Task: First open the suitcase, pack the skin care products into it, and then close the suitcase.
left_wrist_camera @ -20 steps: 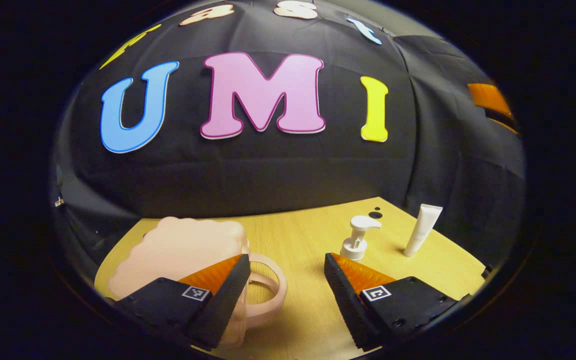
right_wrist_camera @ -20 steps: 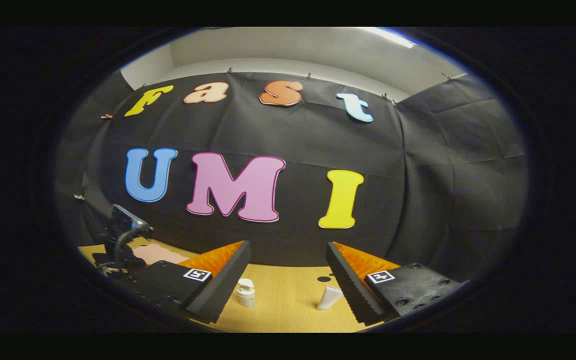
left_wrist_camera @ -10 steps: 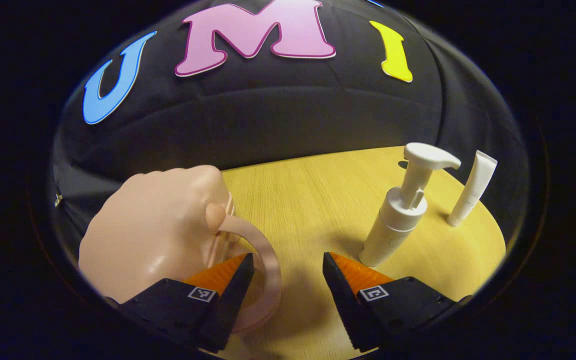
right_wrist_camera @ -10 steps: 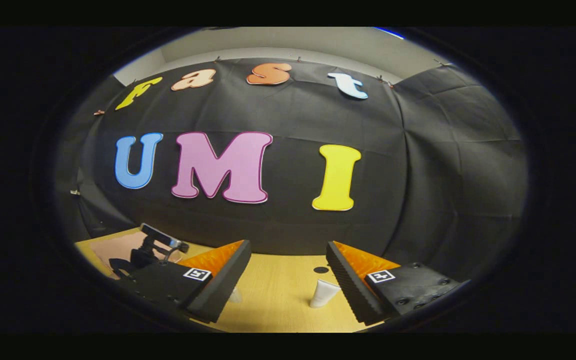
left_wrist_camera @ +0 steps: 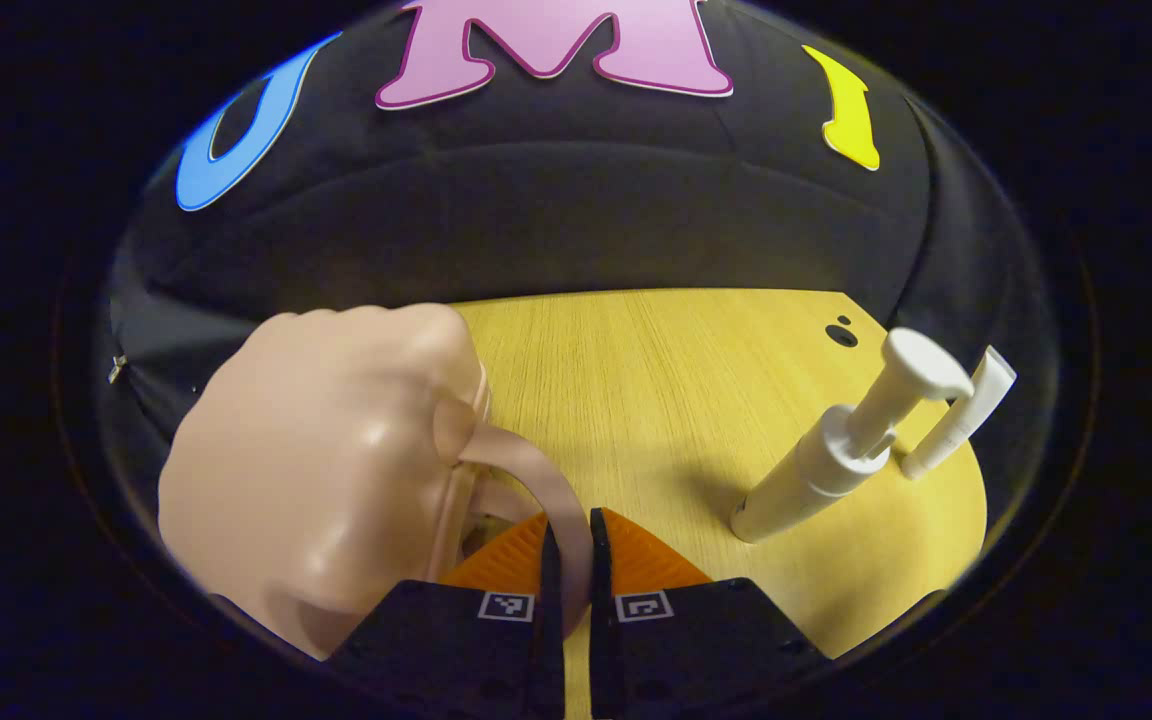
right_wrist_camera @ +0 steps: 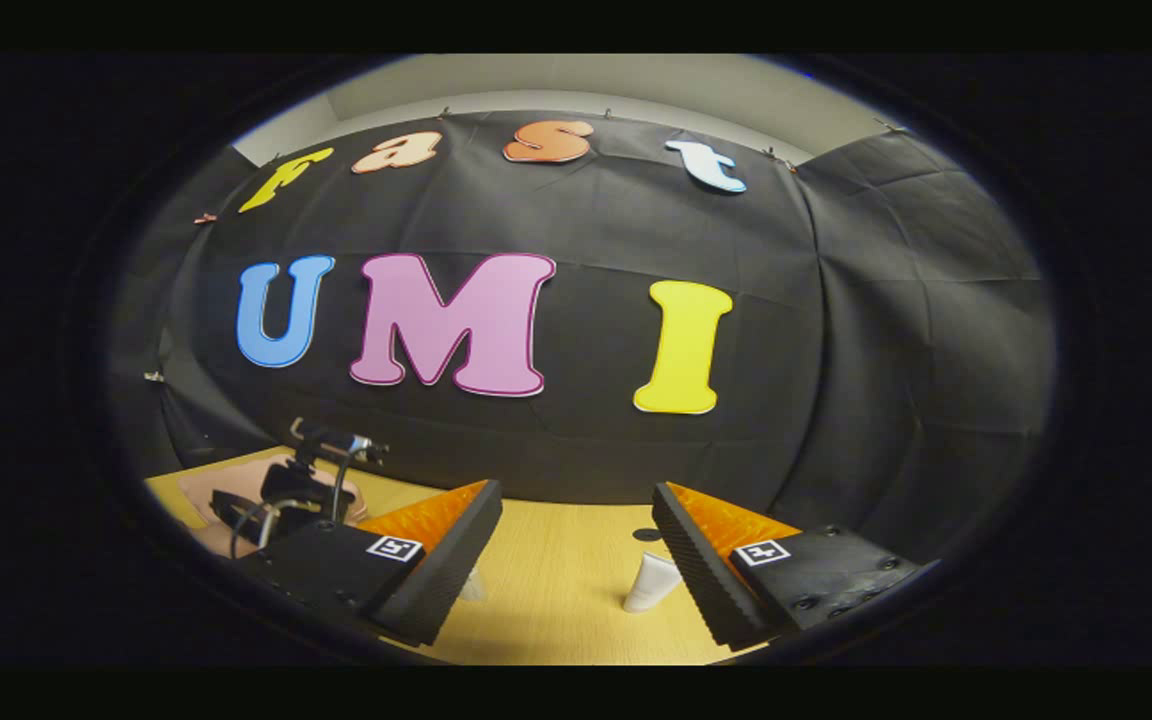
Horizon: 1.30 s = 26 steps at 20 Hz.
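The pink suitcase lies closed on the left of the wooden table. Its curved pink handle runs down between the fingers of my left gripper, which is shut on it. A white pump bottle and a white tube stand to the right. In the right gripper view, my right gripper hangs open above the table, with the tube just inside its right finger. The pump bottle is mostly hidden behind its left finger. The left gripper sits at the suitcase far left.
Two small dark holes mark the table near its far right corner. The black cloth wall stands close behind the table's far edge. Bare wood lies between the suitcase and the bottle.
My left gripper dropped toward the suitcase and closed on its handle; it was open before. The right gripper stayed open and barely shifted.
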{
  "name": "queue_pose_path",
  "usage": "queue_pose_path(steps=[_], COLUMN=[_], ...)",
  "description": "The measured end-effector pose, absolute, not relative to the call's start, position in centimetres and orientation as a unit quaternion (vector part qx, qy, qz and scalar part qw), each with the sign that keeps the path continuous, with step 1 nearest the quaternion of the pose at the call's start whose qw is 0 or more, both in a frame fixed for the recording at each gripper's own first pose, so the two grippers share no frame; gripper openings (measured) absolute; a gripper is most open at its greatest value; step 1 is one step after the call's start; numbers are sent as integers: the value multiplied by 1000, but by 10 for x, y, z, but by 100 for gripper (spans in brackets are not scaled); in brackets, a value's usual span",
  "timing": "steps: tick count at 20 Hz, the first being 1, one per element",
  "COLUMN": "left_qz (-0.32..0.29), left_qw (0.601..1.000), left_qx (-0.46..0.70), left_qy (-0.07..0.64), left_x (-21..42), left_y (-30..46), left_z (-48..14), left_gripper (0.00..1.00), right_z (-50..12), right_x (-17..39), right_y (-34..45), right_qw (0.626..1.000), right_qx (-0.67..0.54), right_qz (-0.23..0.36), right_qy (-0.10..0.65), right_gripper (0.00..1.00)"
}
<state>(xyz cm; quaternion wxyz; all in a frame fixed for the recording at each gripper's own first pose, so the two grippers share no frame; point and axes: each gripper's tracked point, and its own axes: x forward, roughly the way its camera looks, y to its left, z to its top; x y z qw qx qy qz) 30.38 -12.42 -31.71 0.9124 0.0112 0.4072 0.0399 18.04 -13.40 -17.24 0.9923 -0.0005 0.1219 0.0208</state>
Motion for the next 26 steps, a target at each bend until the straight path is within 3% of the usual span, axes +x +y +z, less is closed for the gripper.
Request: queue_pose_path(steps=[5, 13, 19, 26], left_qz=[38, 30, 96, 186], left_qw=[917, 917, 917, 892], left_qx=[-65, -69, 46, 173], left_qy=[392, 391, 385, 375], left_x=[318, 301, 282, 293], left_y=[-113, 21, 185, 341], left_z=[-221, -112, -100, -164], left_gripper=[12, 12, 12, 12], right_z=[-168, -157, -149, -165], right_x=[180, 175, 169, 162], right_y=[-122, -94, -85, -80], right_qw=[993, 993, 992, 990], right_qx=[4, 13, -16, -44], right_qz=[32, 61, 66, 33], right_qy=[113, 102, 103, 127], right_gripper=[96, 97, 97, 99])
